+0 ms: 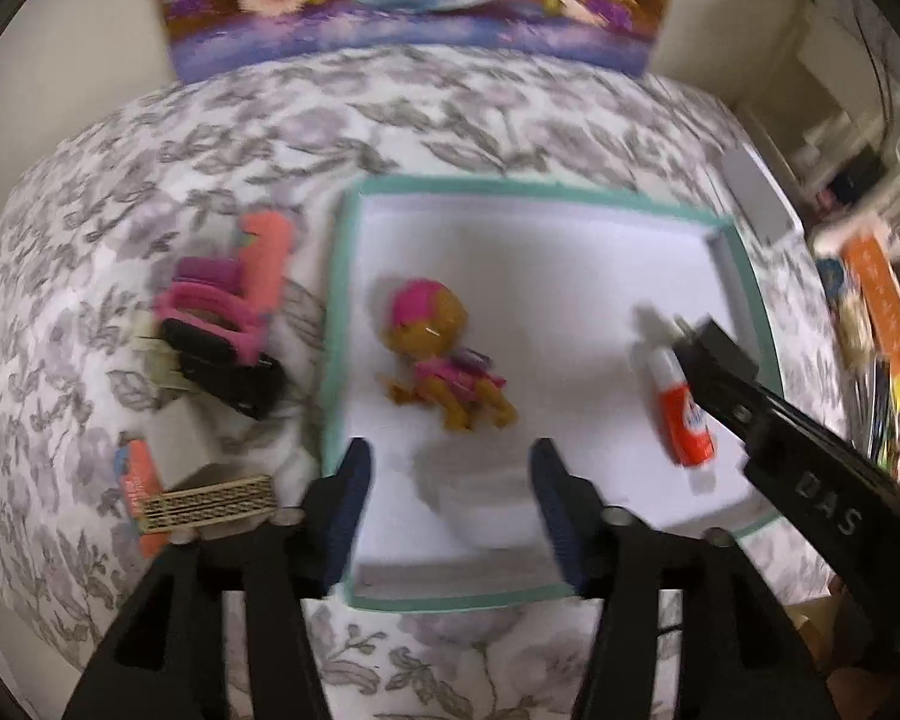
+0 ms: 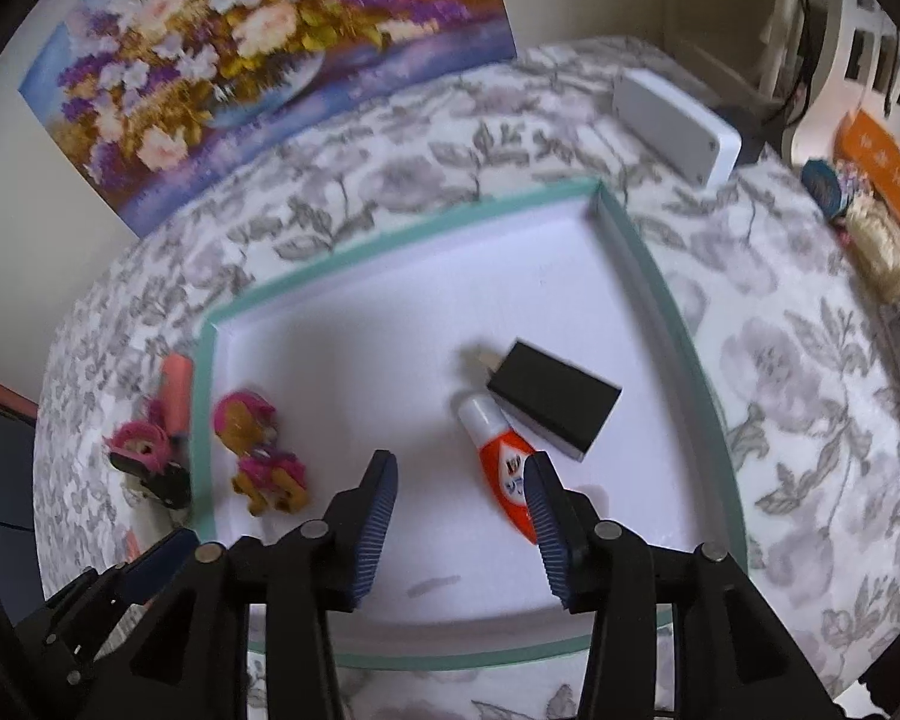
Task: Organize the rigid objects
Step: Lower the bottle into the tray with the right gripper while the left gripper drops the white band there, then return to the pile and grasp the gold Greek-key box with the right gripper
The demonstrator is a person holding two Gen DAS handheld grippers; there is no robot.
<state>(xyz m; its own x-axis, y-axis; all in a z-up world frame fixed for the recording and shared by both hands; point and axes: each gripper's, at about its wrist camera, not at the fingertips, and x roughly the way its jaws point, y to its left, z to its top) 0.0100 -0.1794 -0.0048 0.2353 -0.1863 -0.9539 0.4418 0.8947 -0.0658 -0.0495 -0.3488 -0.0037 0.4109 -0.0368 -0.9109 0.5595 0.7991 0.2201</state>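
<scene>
We hold both grippers, left (image 1: 450, 504) and right (image 2: 461, 516), wide open and empty over the tray (image 2: 642, 252). Inside lie glue (image 2: 504, 468), toy dog (image 2: 261, 456) and charger (image 2: 552, 399). Next, we judge, comes the pile (image 1: 222, 330) beside it.

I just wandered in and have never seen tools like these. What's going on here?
A person is sorting small things into a teal-rimmed tray on a flowery cloth. Both claws, left claw and right claw, hang open over it, holding nothing. Inside lie a toy dog figure, a glue bottle and a black charger block. A pink toy pile waits outside on the left.
</scene>
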